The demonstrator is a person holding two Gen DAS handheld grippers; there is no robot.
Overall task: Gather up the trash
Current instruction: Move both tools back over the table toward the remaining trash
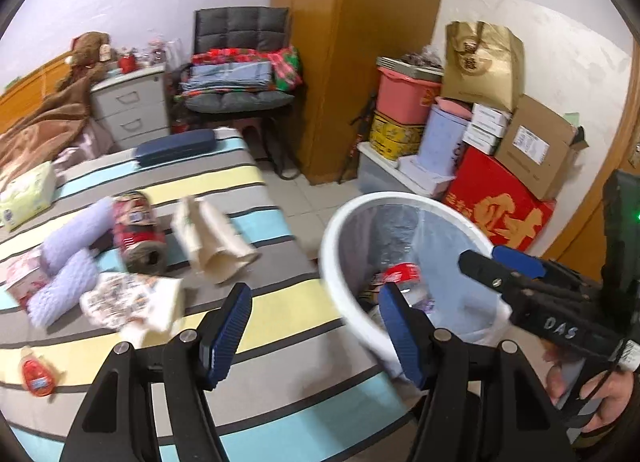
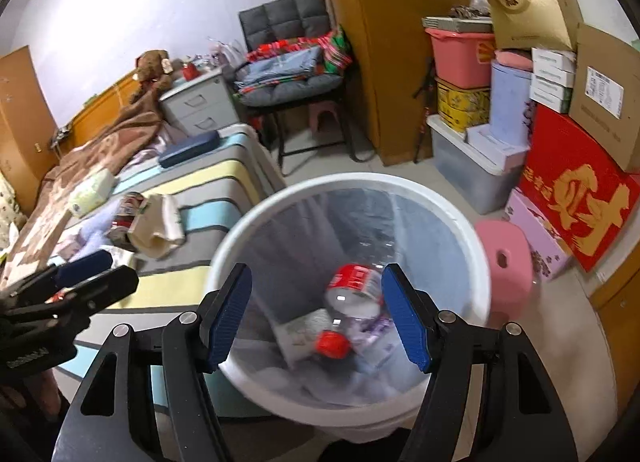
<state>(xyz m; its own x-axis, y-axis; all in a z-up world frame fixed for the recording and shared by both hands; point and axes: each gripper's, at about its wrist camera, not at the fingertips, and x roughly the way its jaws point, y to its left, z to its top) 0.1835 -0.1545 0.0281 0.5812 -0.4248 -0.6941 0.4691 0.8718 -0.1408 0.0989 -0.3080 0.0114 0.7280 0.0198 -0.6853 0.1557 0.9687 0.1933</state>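
Beside the striped bed stands a white bin with a clear liner. Inside it lie a clear plastic bottle with a red label and cap, plus some paper. On the bed are a crushed red can, a beige paper bag, crumpled printed paper and a small red packet. My left gripper is open and empty over the bed's edge next to the bin's rim. Above the bin, my right gripper is open with nothing between its pads.
Lilac fluffy cloth, a tissue pack and a blue case also lie on the bed. A pink stool and stacked boxes crowd the bin's right. A chair and a wardrobe stand behind.
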